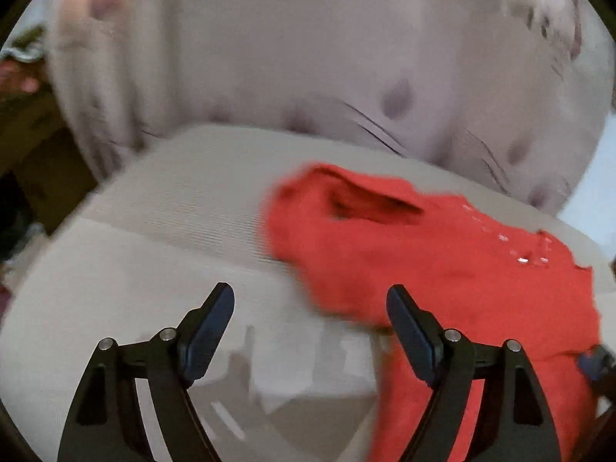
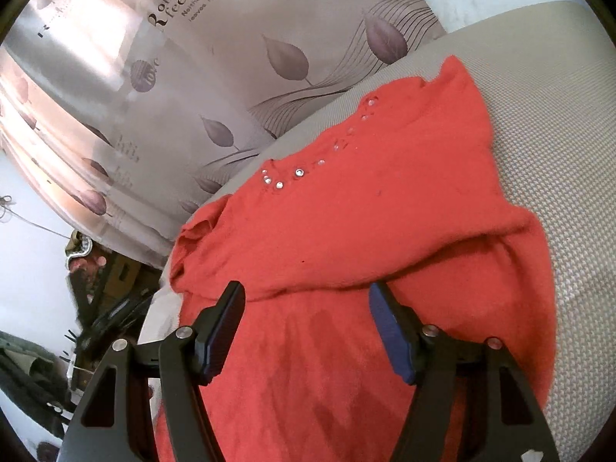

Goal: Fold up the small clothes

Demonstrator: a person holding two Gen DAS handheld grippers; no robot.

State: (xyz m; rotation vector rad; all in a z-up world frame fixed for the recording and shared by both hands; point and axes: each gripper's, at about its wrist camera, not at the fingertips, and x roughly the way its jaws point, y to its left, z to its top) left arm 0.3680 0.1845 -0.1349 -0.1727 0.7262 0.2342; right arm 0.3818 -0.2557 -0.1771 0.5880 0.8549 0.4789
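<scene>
On grey cushion [image 2: 546,177] | red top [image 2: 365,211] partly folded | left gripper [image 1: 310,327] open, empty | right gripper [image 2: 306,319] open over fold | risk: pinching one layer only, fold slips

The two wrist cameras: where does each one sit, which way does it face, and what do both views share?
Left wrist view: sits on the left tongs, facing down at the grey woven cushion, beside the red knitted garment with small rhinestones; only its own two black fingers show, standing apart with nothing between them.
Right wrist view: sits on the right tongs, facing down directly over the red garment; its fingers stand open over the cloth.
Shared: garment, cushion, leaf-printed curtain.
</scene>
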